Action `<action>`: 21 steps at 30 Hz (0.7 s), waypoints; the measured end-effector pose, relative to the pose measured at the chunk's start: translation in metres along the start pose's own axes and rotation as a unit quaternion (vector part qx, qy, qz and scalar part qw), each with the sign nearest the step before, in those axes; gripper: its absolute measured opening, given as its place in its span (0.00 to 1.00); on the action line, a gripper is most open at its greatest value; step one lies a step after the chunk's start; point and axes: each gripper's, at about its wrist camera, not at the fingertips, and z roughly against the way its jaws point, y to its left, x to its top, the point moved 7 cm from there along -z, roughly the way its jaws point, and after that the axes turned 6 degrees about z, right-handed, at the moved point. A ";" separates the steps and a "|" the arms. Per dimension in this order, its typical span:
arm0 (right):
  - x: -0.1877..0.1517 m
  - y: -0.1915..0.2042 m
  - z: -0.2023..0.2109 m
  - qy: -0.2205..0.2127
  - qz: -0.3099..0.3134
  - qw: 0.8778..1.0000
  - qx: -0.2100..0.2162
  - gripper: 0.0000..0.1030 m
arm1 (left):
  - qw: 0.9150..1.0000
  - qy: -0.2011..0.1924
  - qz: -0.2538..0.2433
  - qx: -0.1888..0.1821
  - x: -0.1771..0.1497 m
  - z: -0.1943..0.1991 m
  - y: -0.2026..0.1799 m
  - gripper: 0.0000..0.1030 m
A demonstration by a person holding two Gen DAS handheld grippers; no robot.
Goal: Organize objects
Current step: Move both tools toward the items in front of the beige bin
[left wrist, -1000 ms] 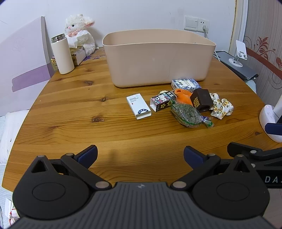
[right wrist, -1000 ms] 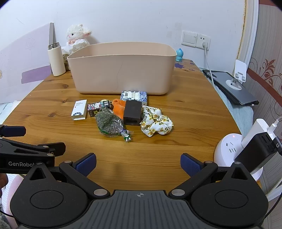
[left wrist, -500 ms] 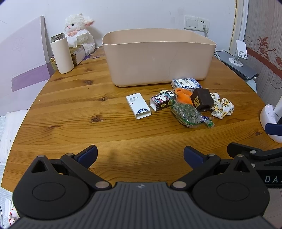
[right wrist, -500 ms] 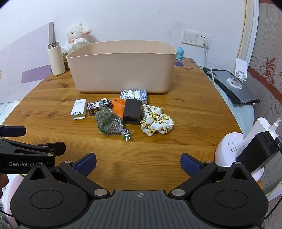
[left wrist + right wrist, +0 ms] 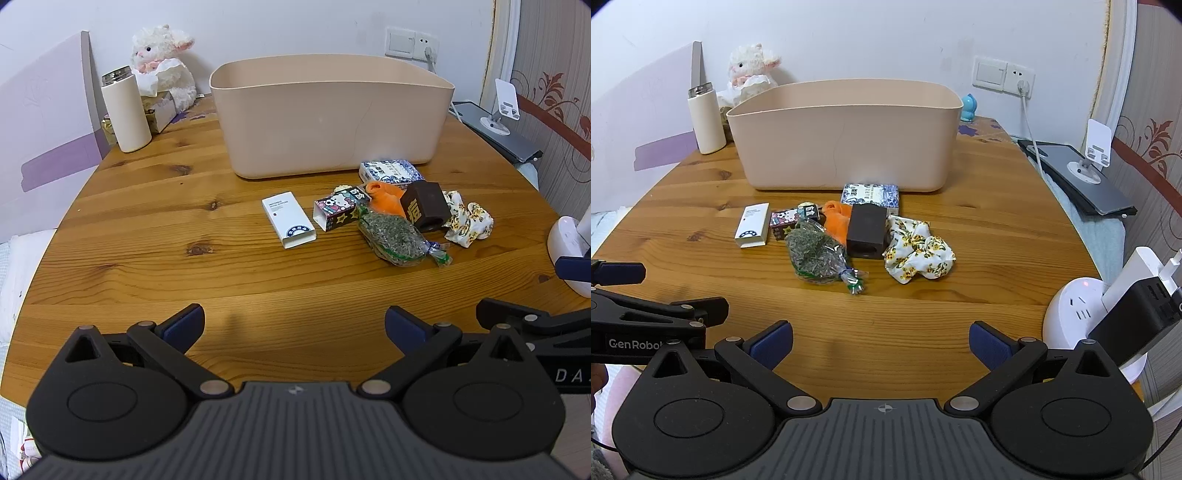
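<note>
A beige plastic bin [image 5: 332, 114] [image 5: 846, 136] stands at the back of the round wooden table [image 5: 147, 258]. In front of it lies a cluster: a white box [image 5: 289, 219] [image 5: 752, 224], a cartoon box [image 5: 338, 207] [image 5: 785, 220], a blue patterned box [image 5: 389, 170] [image 5: 870, 194], an orange item [image 5: 386, 197] [image 5: 837, 219], a dark brown block [image 5: 425, 206] [image 5: 867, 230], a bag of green herbs [image 5: 395, 238] [image 5: 816, 254] and a floral scrunchie [image 5: 467, 221] [image 5: 918, 253]. My left gripper [image 5: 294, 326] and right gripper [image 5: 881, 341] are open and empty, near the table's front edge.
A white flask [image 5: 126, 110] and a plush lamb [image 5: 162, 62] stand at the back left. A white socket cube with plugs [image 5: 1082, 314] sits at the right edge. A phone stand on a grey tablet [image 5: 1086, 173] lies off the table to the right.
The right gripper has edged forward towards the cluster, so the objects sit slightly closer in its view. The left gripper has barely moved. Both remain open.
</note>
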 end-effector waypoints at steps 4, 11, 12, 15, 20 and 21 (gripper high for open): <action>0.000 -0.001 -0.003 0.003 0.000 1.000 0.000 1.00 | 1.000 0.001 -0.008 0.000 0.001 -0.004 -0.002 1.00; -0.002 -0.008 -0.015 0.019 -0.001 1.000 -0.008 1.00 | 1.000 0.014 -0.008 0.002 0.002 -0.018 -0.001 1.00; -0.003 -0.009 -0.017 0.022 -0.001 1.000 -0.011 1.00 | 1.000 0.018 -0.006 0.003 0.003 -0.021 0.001 1.00; -0.004 -0.017 -0.027 0.033 -0.001 0.999 -0.027 1.00 | 1.000 0.028 0.002 0.004 0.005 -0.030 0.004 1.00; -0.004 -0.025 -0.044 0.052 0.003 0.998 -0.042 1.00 | 0.999 0.048 0.022 0.006 0.008 -0.051 0.014 1.00; -0.004 -0.026 -0.047 0.056 0.003 0.997 -0.044 1.00 | 0.998 0.049 0.024 0.006 0.009 -0.055 0.015 1.00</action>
